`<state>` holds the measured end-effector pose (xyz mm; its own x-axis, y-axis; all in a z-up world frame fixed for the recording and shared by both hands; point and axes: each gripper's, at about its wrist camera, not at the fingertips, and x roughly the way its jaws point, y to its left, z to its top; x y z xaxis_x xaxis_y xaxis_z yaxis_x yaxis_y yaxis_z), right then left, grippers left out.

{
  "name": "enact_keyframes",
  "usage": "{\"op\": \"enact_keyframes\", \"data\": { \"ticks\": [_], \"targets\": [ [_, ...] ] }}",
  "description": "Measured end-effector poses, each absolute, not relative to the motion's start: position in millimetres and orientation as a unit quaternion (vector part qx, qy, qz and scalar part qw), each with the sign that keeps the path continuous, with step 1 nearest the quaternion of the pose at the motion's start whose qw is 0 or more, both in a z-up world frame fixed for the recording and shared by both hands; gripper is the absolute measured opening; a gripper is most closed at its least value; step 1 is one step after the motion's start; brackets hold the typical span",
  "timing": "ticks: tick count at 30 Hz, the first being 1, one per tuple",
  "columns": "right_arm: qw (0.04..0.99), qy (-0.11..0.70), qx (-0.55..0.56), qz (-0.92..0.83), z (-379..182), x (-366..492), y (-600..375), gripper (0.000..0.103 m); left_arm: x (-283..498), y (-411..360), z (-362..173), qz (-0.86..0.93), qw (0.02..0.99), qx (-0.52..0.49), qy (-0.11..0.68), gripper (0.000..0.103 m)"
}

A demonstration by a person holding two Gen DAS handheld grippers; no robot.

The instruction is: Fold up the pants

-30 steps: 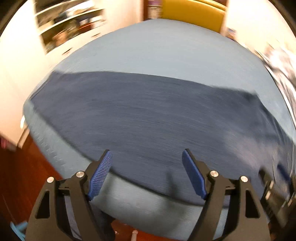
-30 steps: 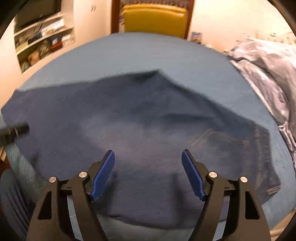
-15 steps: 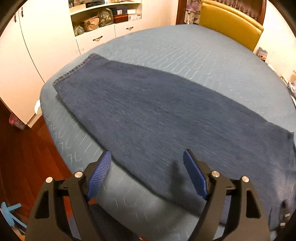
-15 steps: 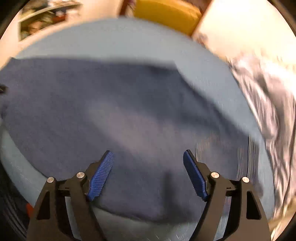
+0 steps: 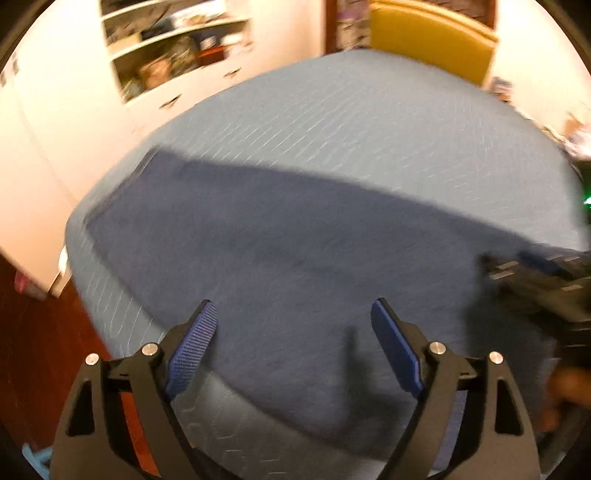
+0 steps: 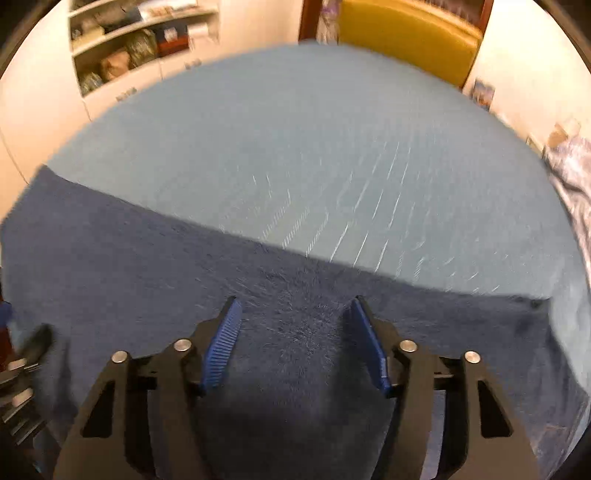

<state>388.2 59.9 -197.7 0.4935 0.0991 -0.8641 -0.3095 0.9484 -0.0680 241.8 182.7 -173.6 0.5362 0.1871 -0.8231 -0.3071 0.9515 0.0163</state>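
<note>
Dark navy pants (image 5: 295,258) lie flat on a light blue bedspread (image 5: 369,129), spread as one long band across the near part of the bed. The cloth looks soft and slightly fuzzy. The far edge runs straight from left to right. The left end reaches near the bed's left edge; details are motion-blurred.

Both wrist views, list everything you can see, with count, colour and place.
dark blue pants: one, spread flat along the bed's near side.
light blue bedspread: one, covers the bed under the pants.
yellow headboard: one, far end of bed.
white shelf unit: one, far left, holding blurred items.
pale patterned bedding: one heap, right edge.
reddish wood floor: lower left.
left gripper: black, blue pads, open over pants.
right gripper: same, open, low over pants.
</note>
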Motion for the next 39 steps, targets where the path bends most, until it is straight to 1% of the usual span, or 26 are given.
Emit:
{"op": "enact_keyframes", "data": {
  "ticks": [3, 5, 8, 12, 17, 21, 31, 37, 39],
  "targets": [
    [0.863, 0.477, -0.115, 0.122, -198, 385, 59, 0.059, 245, 164, -161, 0.107, 0.883, -0.043, 0.454, 0.086],
    [0.861, 0.482, -0.097, 0.127, -196, 384, 52, 0.059, 246, 153, -157, 0.094, 0.886, -0.034, 0.452, 0.086],
    [0.868, 0.476, -0.099, 0.103, -194, 379, 37, 0.058, 245, 132, -153, 0.078, 0.887, -0.024, 0.454, 0.086],
    [0.884, 0.455, -0.074, 0.077, -175, 369, 4, 0.058, 244, 108, -148, 0.057, 0.890, -0.011, 0.452, 0.086],
    [0.896, 0.436, -0.071, 0.052, -152, 339, -29, 0.058, 243, 80, -148, 0.034, 0.889, 0.005, 0.456, 0.086],
    [0.897, 0.436, -0.068, 0.035, -147, 305, -58, 0.058, 240, 62, -154, 0.017, 0.886, 0.012, 0.464, 0.086],
    [0.880, 0.469, -0.064, -0.028, -176, 208, -126, 0.058, 224, 28, -172, -0.023, 0.876, 0.034, 0.480, 0.086],
    [0.862, 0.501, -0.065, -0.045, -199, 185, -148, 0.058, 208, 9, -194, -0.039, 0.862, 0.041, 0.504, 0.086],
    [0.864, 0.499, -0.060, -0.041, -202, 182, -150, 0.058, 204, 4, -202, -0.041, 0.857, 0.047, 0.511, 0.086]
  ]
}}
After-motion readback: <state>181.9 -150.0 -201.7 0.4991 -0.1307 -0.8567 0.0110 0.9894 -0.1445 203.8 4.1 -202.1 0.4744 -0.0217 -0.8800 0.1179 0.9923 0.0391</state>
